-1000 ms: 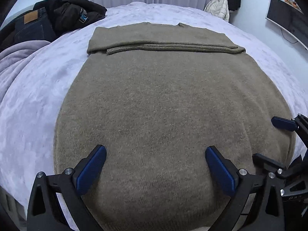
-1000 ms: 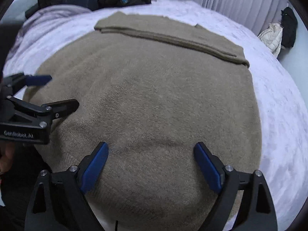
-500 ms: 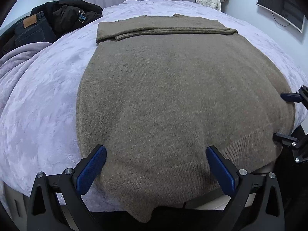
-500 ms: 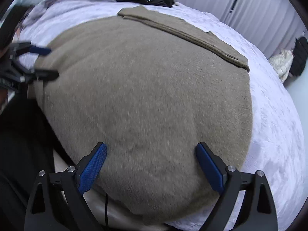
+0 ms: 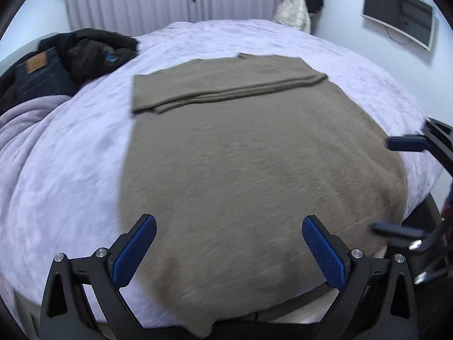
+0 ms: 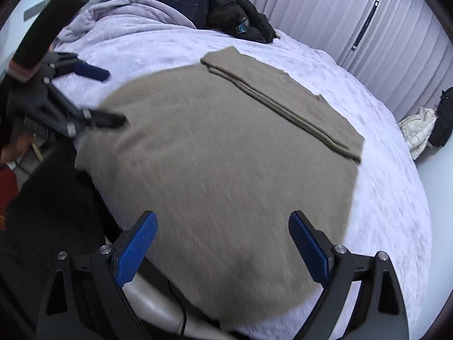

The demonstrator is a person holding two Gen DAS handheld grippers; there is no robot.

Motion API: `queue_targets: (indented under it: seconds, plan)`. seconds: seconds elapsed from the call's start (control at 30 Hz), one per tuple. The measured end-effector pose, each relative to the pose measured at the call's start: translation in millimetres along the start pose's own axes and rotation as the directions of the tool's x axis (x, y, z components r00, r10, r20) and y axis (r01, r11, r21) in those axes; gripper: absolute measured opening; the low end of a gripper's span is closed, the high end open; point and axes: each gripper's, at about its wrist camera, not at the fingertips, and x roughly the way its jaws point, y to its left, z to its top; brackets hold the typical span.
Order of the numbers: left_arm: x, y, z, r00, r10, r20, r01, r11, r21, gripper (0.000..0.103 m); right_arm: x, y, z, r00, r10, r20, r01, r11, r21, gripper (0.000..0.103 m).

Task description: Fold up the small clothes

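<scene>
A taupe sweater (image 5: 254, 170) lies flat on a lilac bedspread (image 5: 56, 184), its far end folded over, its near hem draping off the bed's edge. The left gripper (image 5: 226, 249) and right gripper (image 6: 223, 243) hover above that hem, jaws spread wide, holding nothing. Dark clothes (image 6: 198, 2) sit piled toward 11 o'clock in the right wrist view.

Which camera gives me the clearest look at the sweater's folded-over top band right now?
The left wrist view: the folded band of the sweater lies nearly square-on, both ends visible. The right wrist view shows the same band running diagonally away, sharp too but foreshortened.
</scene>
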Motion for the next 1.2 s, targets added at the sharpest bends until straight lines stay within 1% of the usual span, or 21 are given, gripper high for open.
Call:
queue_targets:
  seconds: [0.07,0.1,0.13,0.17,0.2,0.27,0.33,0.4,0.53,0.6,0.67,0.73,0.8,0.87,0.97,1.0,1.03,1.07,1.1,1.13,1.2]
  plan:
    - [25.0,-13.7,-1.0,0.998,0.026,-0.06,-0.023,0.998,0.051,0.103,22.6,3.2,6.4,0.999,-0.01,-0.045,0.01,1.0,-0.004,0.095]
    - [38.0,-18.9,-7.3,0.993,0.056,-0.101,-0.048,0.996,0.08,0.103,39.0,2.4,3.9,0.996,-0.017,-0.09,0.017,1.0,-0.002,0.095]
    - [46.3,-18.3,-15.8,0.991,0.054,-0.12,-0.043,0.995,0.09,0.103,51.9,1.4,-1.3,0.991,-0.023,-0.128,0.023,1.0,-0.004,0.095]
    - [42.9,-12.4,-21.8,0.996,0.022,-0.091,-0.016,0.998,0.068,0.103,62.4,-0.7,-8.0,0.987,-0.02,-0.16,0.019,1.0,-0.003,0.096]
    - [36.7,-3.4,-28.1,0.998,-0.012,-0.066,0.014,0.999,0.04,0.103,65.3,-7.4,-20.7,0.988,0.014,-0.151,-0.011,1.0,0.022,0.1]
    - [30.9,17.1,-42.6,0.997,-0.036,-0.068,0.035,0.999,-0.007,0.103,57.0,-21.1,-41.7,0.994,0.033,-0.106,-0.028,0.998,0.053,0.102]
    - [26.1,32.1,-58.1,0.997,-0.033,-0.072,0.032,0.999,-0.017,0.103,48.8,-28.2,-61.2,0.994,0.012,-0.107,-0.009,0.999,0.032,0.102]
    - [21.5,36.4,-66.6,0.996,0.001,-0.085,-0.001,1.0,0.0,0.103,43.5,-27.7,-75.9,0.992,-0.031,-0.12,0.031,1.0,-0.005,0.102]
    - [5.0,36.5,-72.5,0.987,0.129,-0.094,-0.126,0.991,0.042,0.103,34.0,-19.1,-93.7,0.982,-0.128,-0.142,0.12,0.991,-0.064,0.102]
    - [-6.4,47.7,-74.5,0.991,0.118,-0.069,-0.118,0.993,-0.002,0.103,24.2,-14.6,-99.5,0.974,-0.162,-0.161,0.155,0.986,-0.058,0.102]
    - [-14.0,60.4,-67.3,0.993,0.106,-0.052,-0.111,0.989,-0.095,0.103,5.7,-19.4,-97.9,0.983,-0.136,-0.125,0.136,0.991,-0.003,0.102]
    - [-19.0,61.3,-54.3,0.998,0.062,-0.013,-0.063,0.984,-0.165,0.103,-11.7,-26.6,-83.4,0.992,-0.111,-0.057,0.114,0.992,0.061,0.102]
    - [-15.4,50.4,-36.1,0.999,0.046,0.006,-0.044,0.976,-0.212,0.103,-17.1,-29.4,-56.2,0.994,-0.111,0.01,0.109,0.986,0.125,0.102]
    - [-5.1,33.8,-22.3,0.999,0.045,-0.006,-0.045,0.974,-0.222,0.103,-11.2,-28.8,-33.2,0.993,-0.108,0.036,0.1,0.978,0.182,0.102]
    - [13.3,1.8,-9.3,0.998,0.053,-0.022,-0.057,0.977,-0.207,0.103,13.3,-22.0,-9.6,0.998,-0.067,0.018,0.06,0.963,0.264,0.102]
    - [20.8,-9.1,-8.7,0.996,0.081,-0.032,-0.085,0.976,-0.199,0.1,25.0,-25.9,-4.0,0.998,-0.058,0.003,0.054,0.953,0.298,0.102]
    - [32.7,-9.8,-4.6,0.987,0.152,-0.053,-0.16,0.968,-0.196,0.102,39.0,-26.3,-1.3,0.997,-0.068,-0.025,0.073,0.94,0.333,0.102]
    - [43.8,-9.6,-6.2,0.981,0.176,-0.079,-0.189,0.962,-0.197,0.102,48.0,-23.4,-1.4,0.994,-0.087,-0.064,0.104,0.926,0.363,0.102]
    - [46.7,-7.5,-9.3,0.985,0.149,-0.085,-0.165,0.962,-0.218,0.103,61.3,-24.6,-7.3,0.989,-0.091,-0.114,0.13,0.905,0.406,0.102]
    - [44.0,-3.6,-11.7,0.989,0.132,-0.059,-0.143,0.957,-0.251,0.103,70.0,-31.2,-14.7,0.991,-0.07,-0.112,0.112,0.891,0.441,0.102]
    - [40.1,-1.2,-16.0,0.992,0.115,-0.053,-0.125,0.961,-0.249,0.103,59.1,-25.5,-26.2,0.996,-0.085,-0.041,0.095,0.902,0.42,0.102]
